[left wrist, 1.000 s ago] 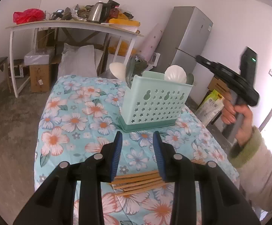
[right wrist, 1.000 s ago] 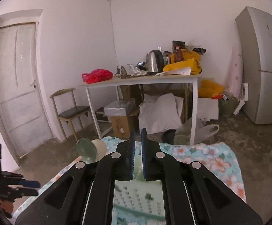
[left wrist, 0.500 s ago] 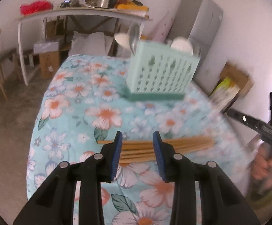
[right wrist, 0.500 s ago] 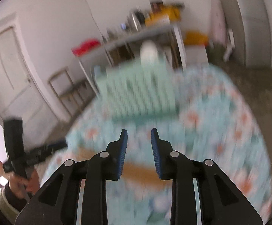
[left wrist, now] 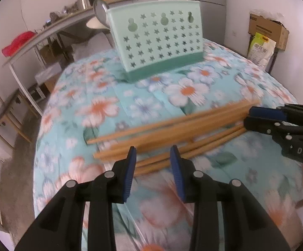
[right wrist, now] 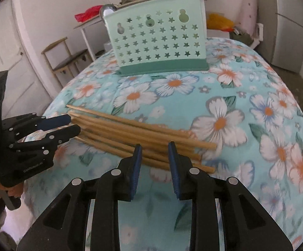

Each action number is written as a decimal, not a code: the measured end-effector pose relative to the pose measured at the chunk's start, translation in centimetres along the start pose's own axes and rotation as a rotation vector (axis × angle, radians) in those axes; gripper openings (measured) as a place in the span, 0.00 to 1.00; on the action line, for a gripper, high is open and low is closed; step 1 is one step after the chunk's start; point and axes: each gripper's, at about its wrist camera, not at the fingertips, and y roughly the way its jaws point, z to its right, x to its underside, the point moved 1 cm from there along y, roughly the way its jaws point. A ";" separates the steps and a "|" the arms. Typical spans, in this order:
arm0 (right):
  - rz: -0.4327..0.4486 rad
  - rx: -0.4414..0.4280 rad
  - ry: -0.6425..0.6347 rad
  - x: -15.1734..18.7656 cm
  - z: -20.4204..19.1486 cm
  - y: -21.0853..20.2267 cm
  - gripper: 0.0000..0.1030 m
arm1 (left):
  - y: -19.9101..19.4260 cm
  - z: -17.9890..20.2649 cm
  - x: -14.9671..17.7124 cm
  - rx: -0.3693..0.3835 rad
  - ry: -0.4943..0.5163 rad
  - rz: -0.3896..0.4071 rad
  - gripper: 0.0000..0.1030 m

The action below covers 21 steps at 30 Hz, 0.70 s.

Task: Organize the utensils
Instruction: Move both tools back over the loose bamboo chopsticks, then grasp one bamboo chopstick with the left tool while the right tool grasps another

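landmark: mint-green plastic utensil caddy with star cut-outs [left wrist: 157,39], upright on the floral blue tablecloth [left wrist: 101,108]
chopsticks: loose bundle of tan wooden chopsticks [right wrist: 139,135] lying flat in front of the caddy, well apart from it
left gripper [left wrist: 152,163]: jaws apart, empty, over the bundle's middle
right gripper [right wrist: 154,159]: jaws apart, empty, at the bundle's near edge
risk: a pinch on so loose a pile would likely catch only some sticks and scatter or roll the rest

- Left gripper [left wrist: 152,156]: jaws apart, over the wooden chopsticks [left wrist: 172,129] bundle near the tabletop [left wrist: 67,108] front edge.
- Right gripper [left wrist: 247,117]: at the bundle's right end.
- Green utensil holder [left wrist: 157,39]: upright, far edge.
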 end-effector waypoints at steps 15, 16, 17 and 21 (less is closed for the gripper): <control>0.073 -0.259 0.327 1.5 5.7 -3.2 0.27 | -2.8 7.4 2.2 -0.040 0.438 0.094 0.32; 0.074 -0.268 0.350 1.7 6.1 -3.2 0.27 | -2.6 8.2 2.3 -0.056 0.501 0.102 0.32; 0.075 -0.274 0.369 1.9 6.5 -3.2 0.28 | -2.3 9.0 2.4 -0.070 0.567 0.107 0.32; 0.072 -0.305 0.457 2.7 8.4 -2.4 0.29 | -1.1 10.8 2.2 -0.081 0.727 0.123 0.32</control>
